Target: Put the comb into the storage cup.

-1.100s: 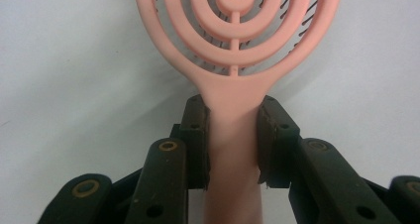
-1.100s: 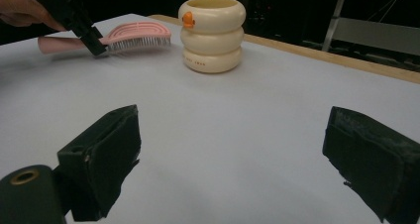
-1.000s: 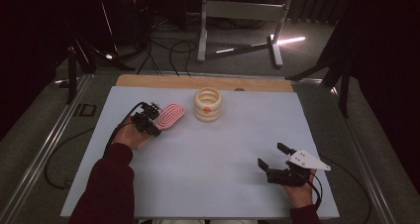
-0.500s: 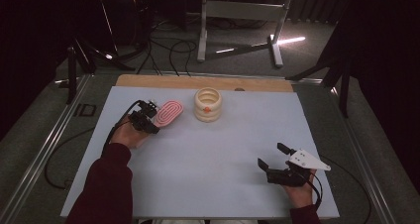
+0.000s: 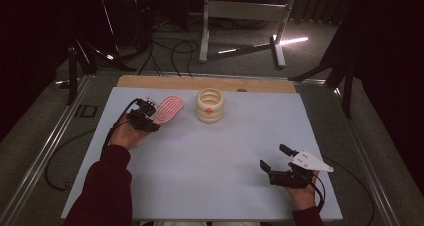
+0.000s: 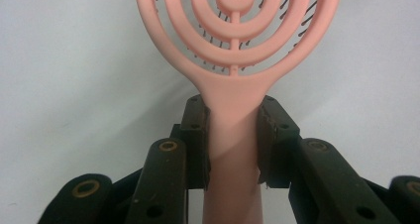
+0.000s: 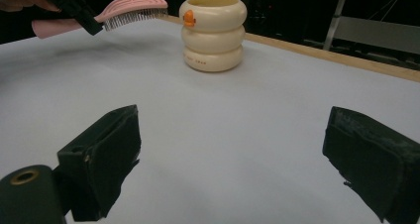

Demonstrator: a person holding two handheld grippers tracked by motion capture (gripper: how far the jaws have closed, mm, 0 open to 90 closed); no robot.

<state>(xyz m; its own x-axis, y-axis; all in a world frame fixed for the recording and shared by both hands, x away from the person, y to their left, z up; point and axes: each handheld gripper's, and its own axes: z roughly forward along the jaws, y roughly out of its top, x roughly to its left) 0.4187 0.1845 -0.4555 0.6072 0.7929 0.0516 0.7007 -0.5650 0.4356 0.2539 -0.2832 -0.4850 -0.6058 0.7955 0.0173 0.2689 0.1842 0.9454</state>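
A pink hairbrush [image 5: 169,109] with a ringed open back is held above the white sheet at the back left. My left gripper [image 5: 148,117] is shut on its handle [image 6: 232,130], both pads pressing its sides. In the right gripper view the hairbrush [image 7: 130,10] hangs level, bristles down, clear of the surface. A cream ribbed cup [image 5: 209,105] with an orange mark stands upright just right of the brush head; the cup [image 7: 213,33] is apart from it. My right gripper [image 5: 276,158] rests near the front right, jaws wide apart with nothing between them.
The white sheet [image 5: 215,156] covers the table, with a wooden strip [image 5: 200,82] along its far edge. Metal rails [image 5: 45,151] run down both sides. Cables and a stand's legs [image 5: 240,46] lie on the dark floor beyond.
The left hand has shifted the hairbrush slightly; its grip is unchanged. The right gripper has stayed where it was.
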